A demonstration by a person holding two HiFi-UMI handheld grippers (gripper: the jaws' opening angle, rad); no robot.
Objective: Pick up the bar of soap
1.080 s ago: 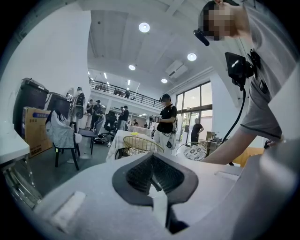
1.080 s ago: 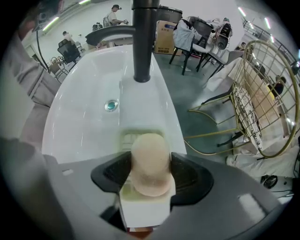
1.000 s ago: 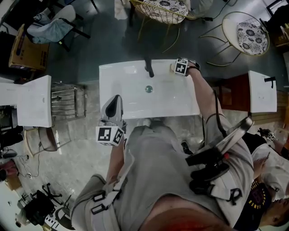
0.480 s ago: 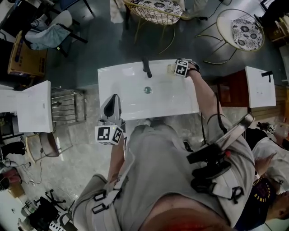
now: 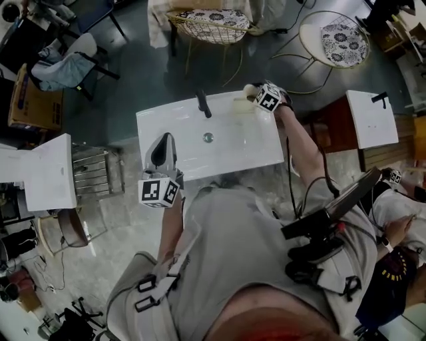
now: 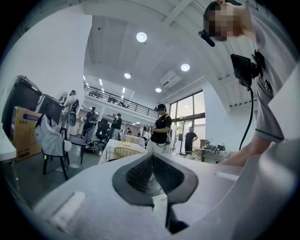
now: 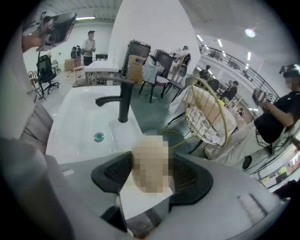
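Observation:
The cream bar of soap [image 7: 150,161] sits between the dark pads of my right gripper [image 7: 150,176], which is shut on it. In the head view this gripper [image 5: 256,93] holds the soap [image 5: 249,90] over the back right corner of the white sink [image 5: 233,150], to the right of the black faucet [image 5: 202,103]. My left gripper [image 5: 164,141] hovers by the sink's front left edge, pointing up and away. Its jaws are shut with nothing between them [image 6: 152,176]. The drain [image 5: 208,138] lies in the basin's middle.
A gold wire chair [image 5: 212,18] and a round stool [image 5: 336,36] stand beyond the sink. Other white basins are at the left [image 5: 40,170] and right [image 5: 373,120]. A metal rack [image 5: 96,170] stands left of the sink. People stand in the hall behind.
The right gripper with the soap has come up a little off the sink's back right corner. The head view has shifted. The left gripper has stayed in place.

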